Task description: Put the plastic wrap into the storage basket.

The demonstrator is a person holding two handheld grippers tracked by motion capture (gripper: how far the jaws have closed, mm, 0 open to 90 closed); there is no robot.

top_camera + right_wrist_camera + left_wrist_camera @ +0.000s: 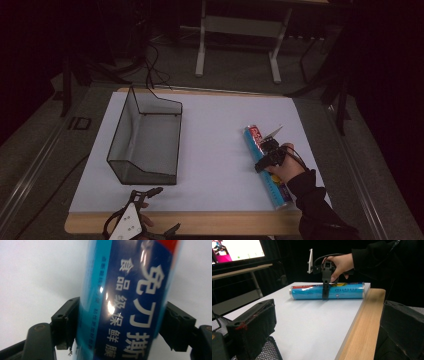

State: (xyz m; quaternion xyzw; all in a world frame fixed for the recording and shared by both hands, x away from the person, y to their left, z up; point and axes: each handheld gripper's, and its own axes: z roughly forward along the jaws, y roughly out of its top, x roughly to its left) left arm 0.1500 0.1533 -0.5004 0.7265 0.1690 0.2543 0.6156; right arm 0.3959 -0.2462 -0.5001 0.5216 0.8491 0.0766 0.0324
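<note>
a long blue tube (266, 167) lies on its side on the white sheet that covers the counter (220, 150), toward the right edge, one end pointing away from the person and the other near the wooden front lip. the right claw (266, 159) comes down over the tube about midway along it, its jaws straddling the round body; in the right gripper view the tube (125, 302) fills the gap between them, with chinese lettering on the glossy wrap, and both pads seem to touch its sides, though the glare and closeness make a firm pinch hard to swear to. the tube rests flat on the sheet. the right hand (340, 263) grips the tool from above. the left claw (150, 192) hangs at the front edge of the counter with its jaws spread wide and nothing between them. a black wire basket (145, 137) stands on the left half of the sheet, well apart from the tube.
</note>
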